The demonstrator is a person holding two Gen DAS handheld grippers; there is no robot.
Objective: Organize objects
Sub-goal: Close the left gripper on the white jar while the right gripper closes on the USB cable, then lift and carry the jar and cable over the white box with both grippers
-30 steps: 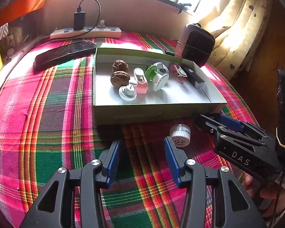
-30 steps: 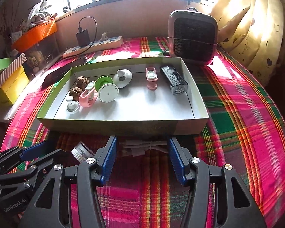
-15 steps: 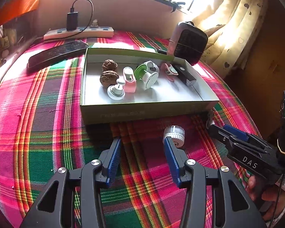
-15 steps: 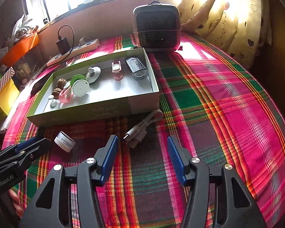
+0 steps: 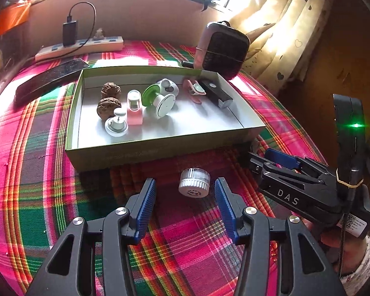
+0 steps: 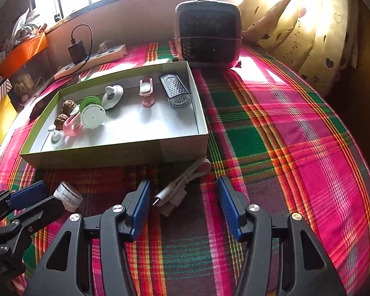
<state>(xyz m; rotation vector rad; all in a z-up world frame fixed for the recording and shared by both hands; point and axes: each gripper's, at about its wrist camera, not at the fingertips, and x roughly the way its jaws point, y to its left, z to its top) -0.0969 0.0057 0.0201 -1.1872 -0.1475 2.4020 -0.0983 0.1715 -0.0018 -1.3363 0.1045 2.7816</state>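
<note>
Plaid cloth (image 6: 296, 128) in pink, green and orange, spread over the whole surface and curving down at its right edge toward the curtain (image 6: 315, 32). Wide bare stretch of it right of the shallow cardboard box (image 6: 125, 156); narrower strip between the box's near wall and both tools. Left gripper (image 5: 185, 197) low over that strip, jaws opening, blue pads apart, small ribbed-cap jar (image 5: 194, 183) lying on its side between them, touching neither. Right gripper (image 6: 183, 203) likewise apart, straddling the plug end of a bundled white cable (image 6: 182, 185), no contact visible; far loop of the cable right at the box's near right corner. Inside the box, clustered left and middle: two walnuts (image 5: 109, 100), pink clip (image 5: 135, 109), green-and-white spool (image 5: 160, 98), black grater (image 6: 176, 91); near right floor bare. Behind the box: heater (image 6: 208, 29), power strip (image 5: 81, 46).
</note>
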